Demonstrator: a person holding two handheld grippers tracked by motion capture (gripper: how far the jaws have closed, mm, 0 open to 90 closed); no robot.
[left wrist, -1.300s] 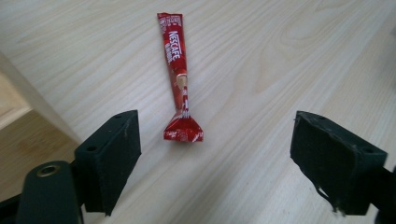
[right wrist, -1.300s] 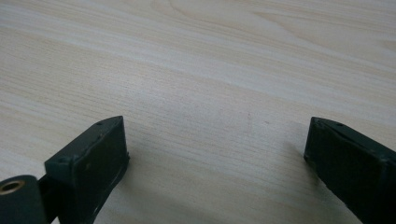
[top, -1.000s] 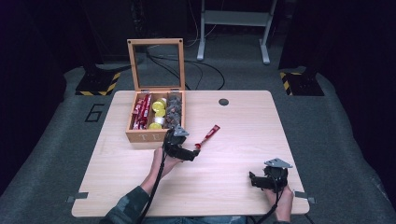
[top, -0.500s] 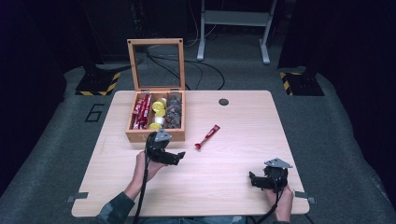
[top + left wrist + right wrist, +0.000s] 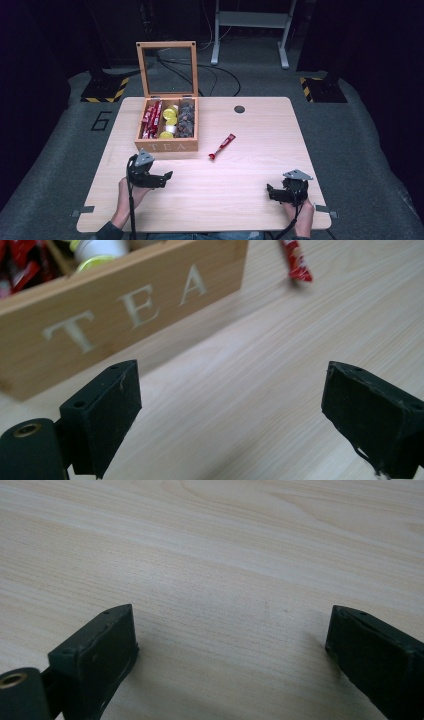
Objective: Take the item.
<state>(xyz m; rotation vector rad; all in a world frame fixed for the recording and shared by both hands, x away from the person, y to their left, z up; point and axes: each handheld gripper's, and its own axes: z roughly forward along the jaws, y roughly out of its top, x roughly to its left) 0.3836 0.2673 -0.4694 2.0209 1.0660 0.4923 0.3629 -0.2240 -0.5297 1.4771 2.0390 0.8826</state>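
Sachet: your target is the red sachet (image 5: 223, 146), lying flat on the table (image 5: 250, 200) by itself, just off the front-right corner of the tea box (image 5: 166, 146) and not touching it.
Sachet long axis: it runs on a diagonal, one end near the tea box's front-right corner, the other end farther back and farther out to the right of the box.
Sachet pointing: the crimped, flared end is the one nearest the box front; the squarer end points away, toward the small dark disc (image 5: 239, 109) set in the table behind and to the right of the box.
Left gripper: your left gripper (image 5: 159, 179) sits in front of the tea box's left half, near its "TEA" face, jaws spread apart with nothing between them.
Sachet from left gripper: in the left gripper view the sachet (image 5: 296, 260) shows beyond the box's right end, ahead and to the right of the jaws.
Right gripper: your right gripper (image 5: 274, 192) rests well to the right of the tea box and toward your edge of the table, jaws apart over bare wood, holding nothing.
Nearer hand: both look about equally far from the sachet; you can't pick 1 on reach alone.
Approach judgement: you'd likely want the jaws set across the sachet's narrow width, so turn the wrist square to that diagonal.
Box contents: 3 compartments, with red sachets (image 5: 150, 118) left, yellow-lidded cups (image 5: 170, 120) middle, dark packets (image 5: 186, 121) right.
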